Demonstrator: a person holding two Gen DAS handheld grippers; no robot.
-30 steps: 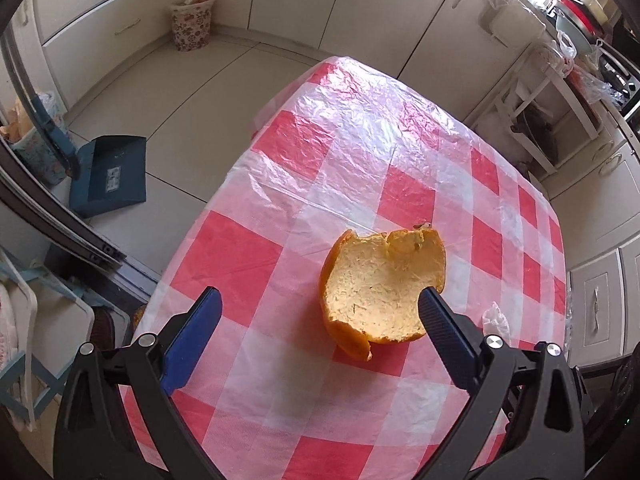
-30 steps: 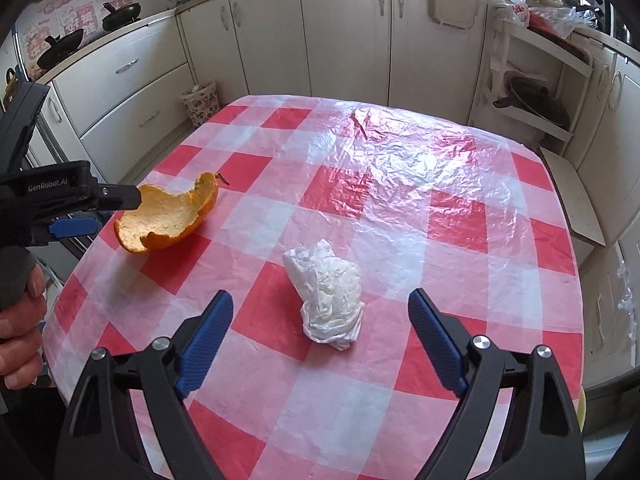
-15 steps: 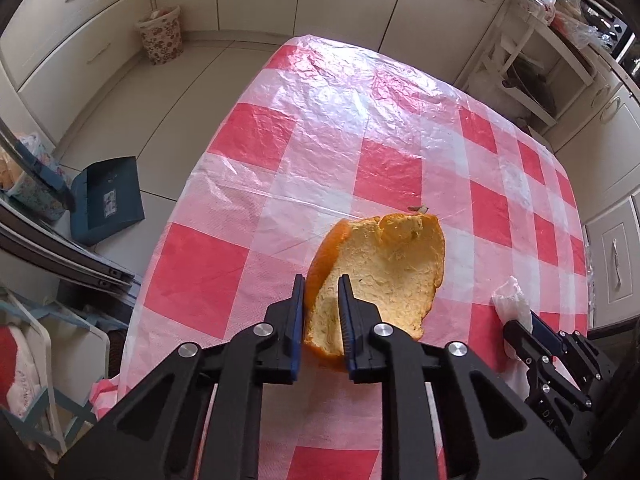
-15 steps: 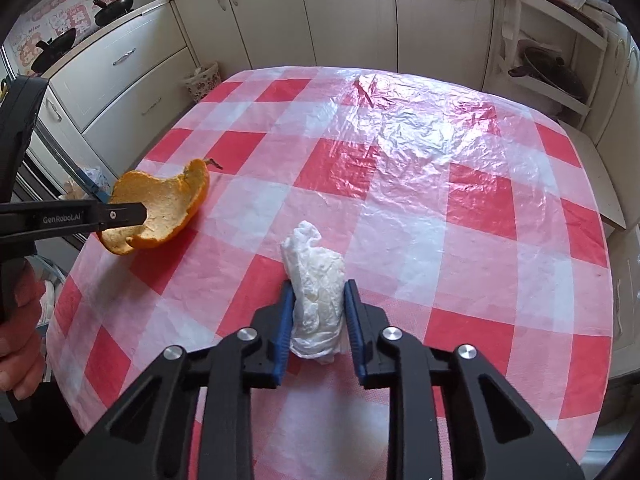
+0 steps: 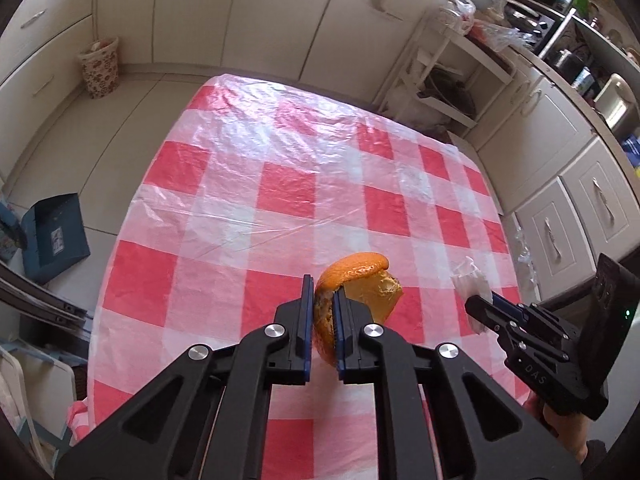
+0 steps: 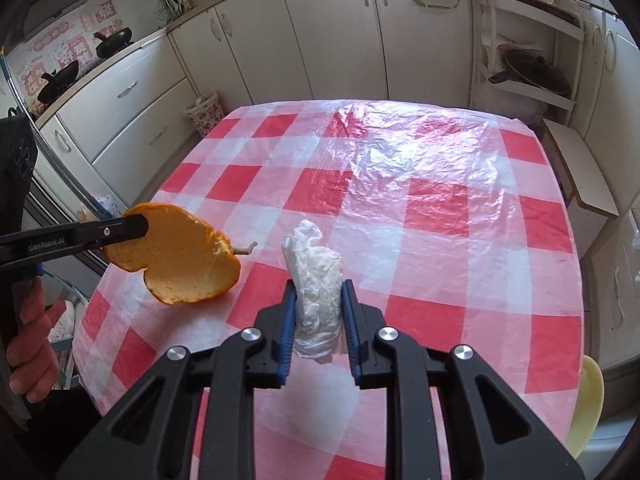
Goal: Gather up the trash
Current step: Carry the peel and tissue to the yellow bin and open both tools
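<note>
A curved piece of orange peel (image 5: 360, 274) hangs above the red-and-white checked table (image 5: 280, 184), pinched at its near edge by my left gripper (image 5: 320, 286), whose jaws are still closing on it. In the right wrist view the same peel (image 6: 184, 256) is clear of the cloth, held by the left gripper (image 6: 138, 226). My right gripper (image 6: 318, 286) is shut on a crumpled white tissue (image 6: 316, 268), lifted a little off the table (image 6: 440, 208). The left wrist view has the right gripper (image 5: 478, 306) and tissue (image 5: 468, 280) at the right.
A patterned wastebasket (image 5: 100, 66) stands on the floor by the far cabinets, and a blue dustpan (image 5: 54, 236) lies left of the table. A white shelf rack (image 5: 452, 80) with pans stands beyond the far corner. A hand (image 6: 32, 344) holds the left gripper's grip.
Both grippers went from wide open to shut, the left on the orange peel and the right on the tissue. Both things have since been lifted off the tablecloth, and the peel has tilted.
</note>
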